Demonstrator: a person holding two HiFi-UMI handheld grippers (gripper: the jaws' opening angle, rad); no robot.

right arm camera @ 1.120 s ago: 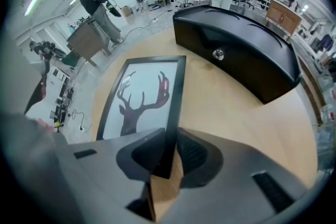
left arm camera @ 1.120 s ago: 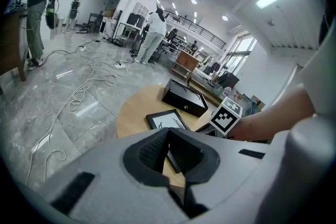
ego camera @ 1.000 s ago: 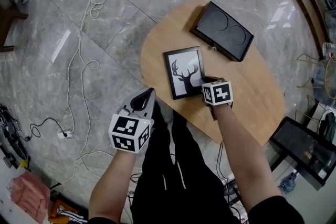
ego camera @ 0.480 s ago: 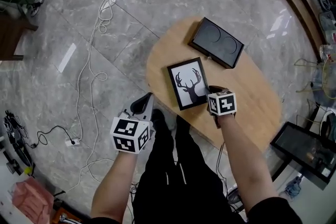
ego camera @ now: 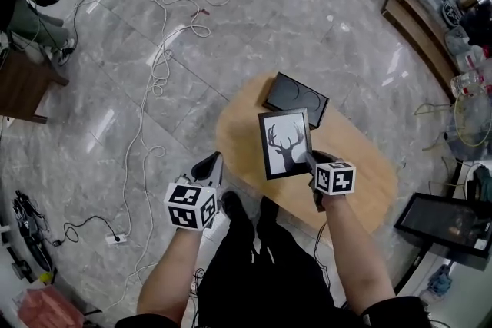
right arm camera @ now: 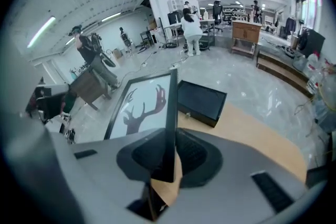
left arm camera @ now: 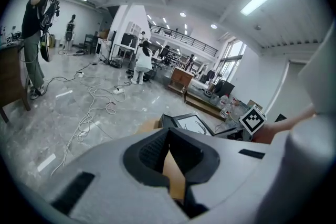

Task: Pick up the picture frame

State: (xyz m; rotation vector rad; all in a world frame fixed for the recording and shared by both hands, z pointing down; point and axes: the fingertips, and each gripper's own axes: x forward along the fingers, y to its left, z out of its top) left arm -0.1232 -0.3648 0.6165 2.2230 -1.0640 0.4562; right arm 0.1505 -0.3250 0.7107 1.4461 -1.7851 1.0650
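The picture frame, black with a deer silhouette on white, hangs in the air above the oval wooden table. My right gripper is shut on its lower right edge. In the right gripper view the frame stands on edge, its black rim pinched between the pads of that gripper. My left gripper hovers left of the table over the floor, its fingertips together with nothing in them. In the left gripper view the frame shows beyond the meeting tips of the left gripper.
A flat black box with two round dents lies at the table's far end. Cables trail over the grey marble floor at the left. A dark glass-topped unit stands at the right. The person's legs are below the table's near edge.
Both hands have risen. The frame lay on the table under my right gripper, then came up off it and now hangs higher, above the box end.
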